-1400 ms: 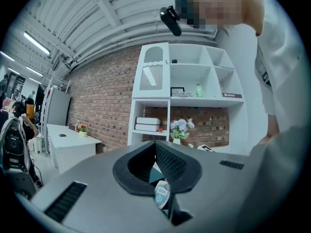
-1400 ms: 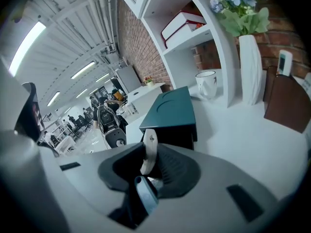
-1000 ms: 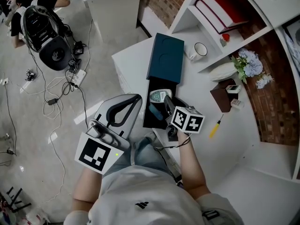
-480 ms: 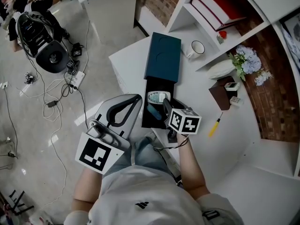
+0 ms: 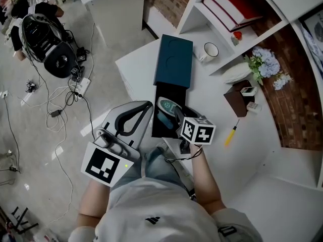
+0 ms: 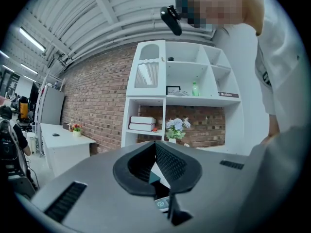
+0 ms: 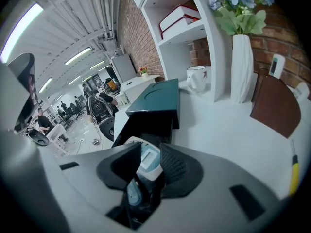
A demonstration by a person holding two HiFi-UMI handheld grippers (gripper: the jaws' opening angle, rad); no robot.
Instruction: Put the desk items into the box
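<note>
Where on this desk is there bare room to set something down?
Bare desk lies between the black box and the brown holder, and a wider patch runs around the yellow tool toward the near right edge. Crowded: the box, under the right hand-held gripper, and the back by the mug and vase.
</note>
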